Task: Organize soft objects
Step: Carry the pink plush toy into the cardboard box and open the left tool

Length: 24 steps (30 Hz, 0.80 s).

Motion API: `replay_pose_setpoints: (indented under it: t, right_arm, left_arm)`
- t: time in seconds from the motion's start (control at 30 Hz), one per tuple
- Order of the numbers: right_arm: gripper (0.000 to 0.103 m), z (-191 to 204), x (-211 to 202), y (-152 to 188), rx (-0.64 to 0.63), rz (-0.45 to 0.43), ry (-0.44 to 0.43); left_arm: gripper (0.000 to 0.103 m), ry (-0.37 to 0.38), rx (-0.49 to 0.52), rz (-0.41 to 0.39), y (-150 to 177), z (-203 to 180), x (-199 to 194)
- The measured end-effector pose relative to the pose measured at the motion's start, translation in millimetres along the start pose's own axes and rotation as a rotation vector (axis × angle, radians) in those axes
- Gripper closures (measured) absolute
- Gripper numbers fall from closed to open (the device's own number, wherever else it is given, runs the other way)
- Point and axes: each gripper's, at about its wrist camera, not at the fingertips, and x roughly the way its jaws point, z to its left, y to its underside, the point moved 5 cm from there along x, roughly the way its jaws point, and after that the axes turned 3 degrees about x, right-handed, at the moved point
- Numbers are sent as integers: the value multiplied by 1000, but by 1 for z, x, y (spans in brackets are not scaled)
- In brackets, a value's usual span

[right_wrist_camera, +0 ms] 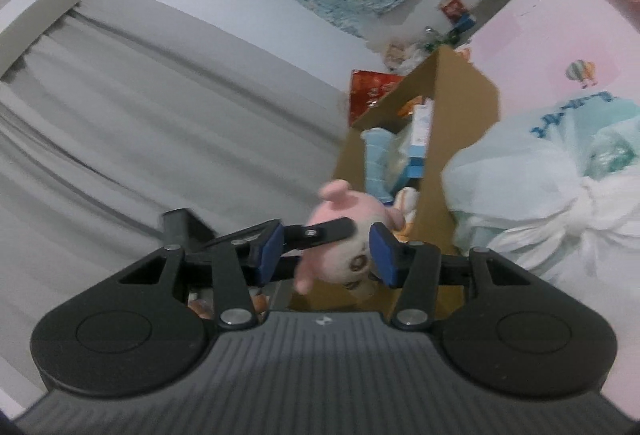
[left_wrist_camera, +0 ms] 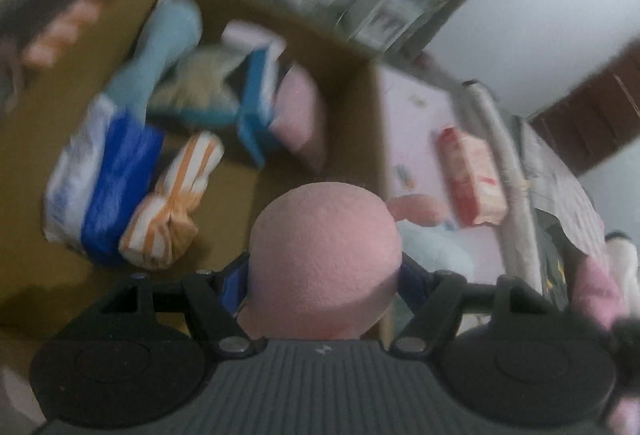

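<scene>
1. Over the open cardboard box (left_wrist_camera: 352,87), the left gripper (left_wrist_camera: 324,275) has its jaws clamped on a round pink plush toy (left_wrist_camera: 326,255), one pad on each side of it.
2. Inside the box: a blue-and-white pack (left_wrist_camera: 102,187), an orange-striped pack (left_wrist_camera: 176,203), a light blue plush (left_wrist_camera: 160,47), a blue carton (left_wrist_camera: 256,103) and a pink cushion (left_wrist_camera: 302,115). This view is blurred.
3. On the pink mat (left_wrist_camera: 416,115) beside the box lies a red-and-white pack (left_wrist_camera: 472,179).
4. The right gripper (right_wrist_camera: 326,255) has its jaws apart with nothing between them; the pink toy shows beyond them.
5. A tied white plastic bag (right_wrist_camera: 560,195) sits on the mat just beside the box, in the right wrist view.
</scene>
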Motion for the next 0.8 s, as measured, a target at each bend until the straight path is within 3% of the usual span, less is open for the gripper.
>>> replay_pose_setpoints:
  t: [0.2,0.3,0.37,0.57,0.8]
  right_arm:
    - [54,-22,-5,-3,30,-7,57]
    - [54,-33,-3,-3,48,-9,74]
    - [54,-37,-2,-3,56,-9,81]
    - [52,-50,-1,-7,74,-6,89]
    - [49,-51,-16,-7,73,-33,92]
  left_arm:
    - [27,40,-90,102,-18,17,51]
    - [27,-95,-69,12,-29,17,56]
    - [26,-129,-76,-8,-33,16,58]
    - [19,-122,-78,15,-29,10,74]
    - [13,-99,-111,-34,-30,8,57]
